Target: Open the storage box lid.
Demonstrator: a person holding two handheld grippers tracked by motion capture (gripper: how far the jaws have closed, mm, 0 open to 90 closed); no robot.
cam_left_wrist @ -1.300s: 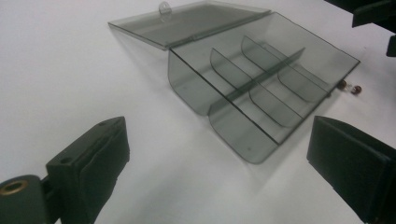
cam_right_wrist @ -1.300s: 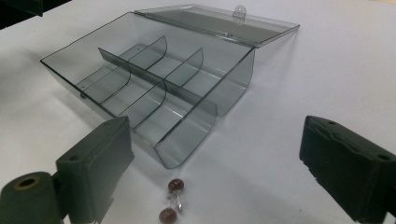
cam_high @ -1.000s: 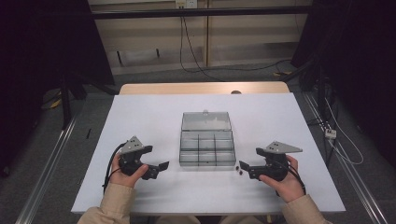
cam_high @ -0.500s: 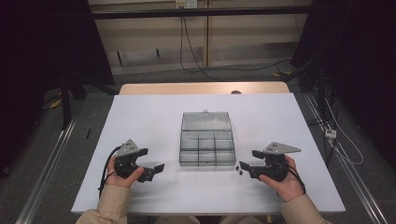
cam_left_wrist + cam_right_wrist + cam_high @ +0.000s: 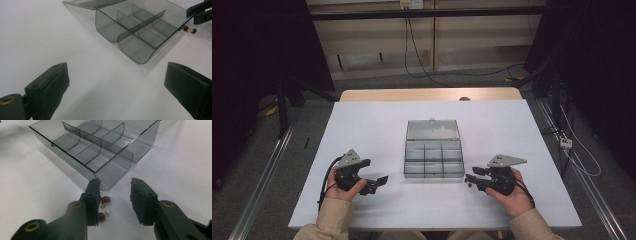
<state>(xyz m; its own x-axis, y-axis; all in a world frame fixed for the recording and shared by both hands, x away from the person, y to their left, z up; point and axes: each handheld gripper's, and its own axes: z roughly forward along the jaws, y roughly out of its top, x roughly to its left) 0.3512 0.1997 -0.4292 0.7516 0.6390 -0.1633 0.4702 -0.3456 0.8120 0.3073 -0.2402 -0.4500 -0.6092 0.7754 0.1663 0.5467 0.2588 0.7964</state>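
Small red beads [image 5: 105,207] lie on tabletop near front edge, just beside clear box [image 5: 433,155] corner. Right gripper [image 5: 115,195] jaws half apart, just been closing, nothing between (beads sit beside one jaw). Slide sideways, centre beads first. Left gripper [image 5: 117,87] jaws wide apart.

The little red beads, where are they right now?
The little red beads lie on the white table by the near right corner of the clear box, just at the right gripper tips, beside its left jaw in the right gripper view.

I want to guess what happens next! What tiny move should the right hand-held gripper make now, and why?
Probably shift the right hand-held gripper slightly sideways over the small red beads. They lie on the table beside its one jaw, not between the half-closed jaws, near the open clear box.
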